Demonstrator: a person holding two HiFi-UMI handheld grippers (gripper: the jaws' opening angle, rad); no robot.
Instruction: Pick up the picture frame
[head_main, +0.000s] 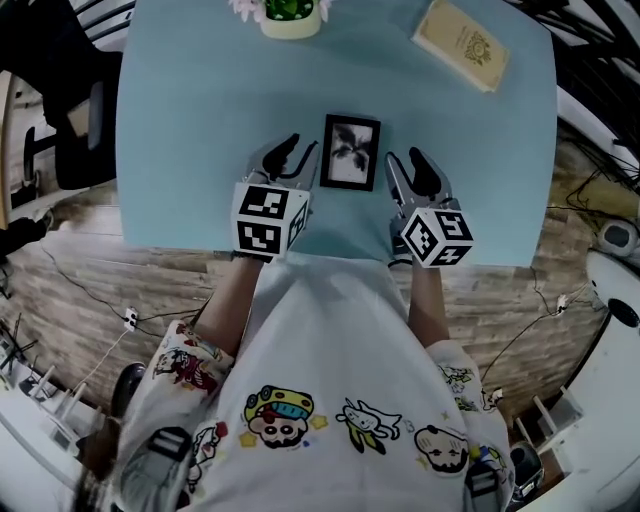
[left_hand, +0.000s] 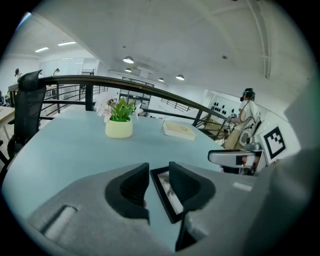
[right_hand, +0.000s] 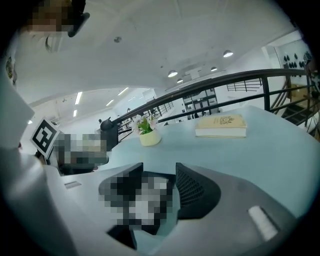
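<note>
The picture frame (head_main: 351, 152), black-edged with a dark plant print on white, lies flat on the light-blue tabletop (head_main: 200, 120), at the centre of the head view and near the tabletop's lower edge.

The left gripper (head_main: 297, 152) sits just to the frame's left. Its jaws are apart and hold nothing. In the left gripper view the frame's near corner (left_hand: 167, 192) shows in the gap between the two dark jaws, partly behind the jaw at picture right. Whether that jaw touches the frame cannot be told.

The right gripper (head_main: 405, 165) flanks the frame on its right side, close beside it but apart. Its jaws also stand well apart with nothing clamped. A mosaic patch covers one jaw and most of the gap in the right gripper view.

At the upper right of the head view a cream book (head_main: 462, 43) lies flat. At the top edge stands a pale pot with a green plant (head_main: 290, 15). Both are well apart from the frame. At the bottom of the head view is the person's white shirt with cartoon prints (head_main: 330, 380).
</note>
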